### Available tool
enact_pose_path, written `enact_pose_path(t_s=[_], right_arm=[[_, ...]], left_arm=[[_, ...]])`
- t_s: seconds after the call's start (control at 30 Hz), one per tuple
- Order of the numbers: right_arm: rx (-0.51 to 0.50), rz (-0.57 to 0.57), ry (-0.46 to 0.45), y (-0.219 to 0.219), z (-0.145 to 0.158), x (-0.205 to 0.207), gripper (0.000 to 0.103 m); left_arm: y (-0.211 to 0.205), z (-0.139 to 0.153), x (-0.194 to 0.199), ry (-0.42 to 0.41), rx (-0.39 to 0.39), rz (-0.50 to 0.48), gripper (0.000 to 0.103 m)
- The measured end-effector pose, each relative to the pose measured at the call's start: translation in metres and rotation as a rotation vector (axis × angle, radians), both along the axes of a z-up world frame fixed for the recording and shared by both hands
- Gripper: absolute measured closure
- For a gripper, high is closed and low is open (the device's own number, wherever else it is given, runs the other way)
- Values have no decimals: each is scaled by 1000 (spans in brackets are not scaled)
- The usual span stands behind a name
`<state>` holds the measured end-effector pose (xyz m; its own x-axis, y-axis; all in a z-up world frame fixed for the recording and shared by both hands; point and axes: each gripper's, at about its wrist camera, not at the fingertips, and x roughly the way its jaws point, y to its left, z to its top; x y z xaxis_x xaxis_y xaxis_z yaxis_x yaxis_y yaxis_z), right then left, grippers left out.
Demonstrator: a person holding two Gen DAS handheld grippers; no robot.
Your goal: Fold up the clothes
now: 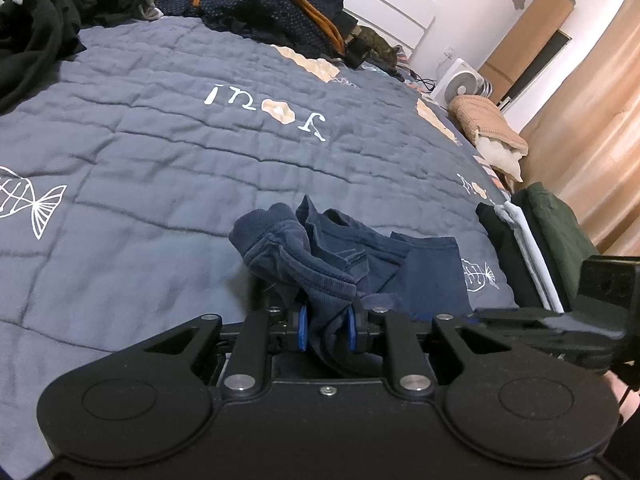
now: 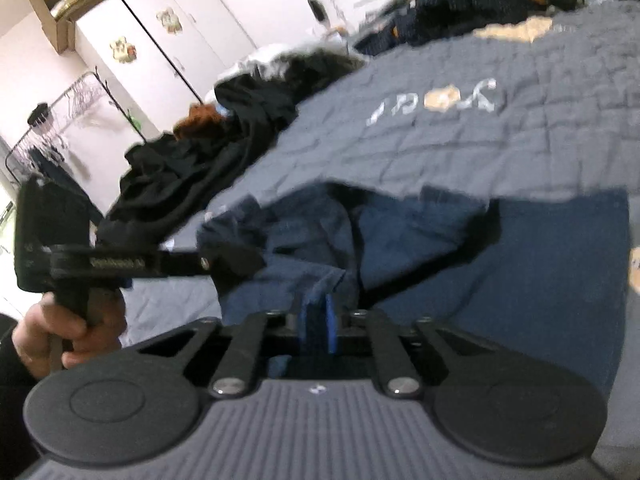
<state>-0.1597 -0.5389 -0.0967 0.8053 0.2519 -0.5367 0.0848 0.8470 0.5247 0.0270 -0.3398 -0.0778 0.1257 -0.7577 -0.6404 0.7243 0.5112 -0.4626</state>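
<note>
A navy garment (image 1: 420, 268) lies rumpled on the grey-blue quilt (image 1: 160, 152) near the bed's front edge. My left gripper (image 1: 326, 328) is shut on its ribbed band, and a bunch of fabric stands up between the blue pads (image 1: 302, 330). In the right wrist view, which is blurred, the same navy garment (image 2: 520, 260) spreads ahead. My right gripper (image 2: 319, 324) has its pads almost together on a thin fold of that cloth. A hand (image 2: 68, 328) holds the left gripper (image 2: 240, 264) at the left. The right gripper (image 1: 480, 314) also shows at the left wrist view's right edge.
A folded stack of black, white and green clothes (image 1: 532, 248) sits at the bed's right edge. Loose dark clothes (image 1: 36, 28) and a dotted navy piece (image 1: 280, 12) are piled at the far side. A cat (image 1: 380, 46) lies there, and a fan (image 1: 460, 80) stands beyond.
</note>
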Motion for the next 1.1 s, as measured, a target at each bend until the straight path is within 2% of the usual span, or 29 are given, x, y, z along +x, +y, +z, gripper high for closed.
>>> enact_pose_path(t_s=[0.13,0.27,0.5,0.6,0.67,0.77,0.87,0.93,1.03,1.1], right_arm=[[-3,-10,-86,-3,21,-9,100],[-47,33,-139,5,39,-13,100],[-78,222,-62,33,26,3,100],[-104,271,-7,47,15,9,100],[-107,274,17,48,9,12,100],[-80,301,15,52,10,11,97],[-28,348,-20,53,18,8,96],[-6,317,-55,45,24,4,96],[28,184,-117,19,28,-5,96],[-28,68,-144,5,26,-11,96]], left_arm=[[0,0,0,4,-8,-3,82],[2,1,3,24,-8,10,71],[2,-3,6,43,25,32,69],[4,-3,9,69,36,43,61],[7,2,10,67,36,46,47],[11,4,11,57,26,52,46],[15,2,17,107,-6,70,48],[18,2,21,138,-29,81,48],[20,4,23,138,-29,82,49],[20,2,24,139,-6,78,54]])
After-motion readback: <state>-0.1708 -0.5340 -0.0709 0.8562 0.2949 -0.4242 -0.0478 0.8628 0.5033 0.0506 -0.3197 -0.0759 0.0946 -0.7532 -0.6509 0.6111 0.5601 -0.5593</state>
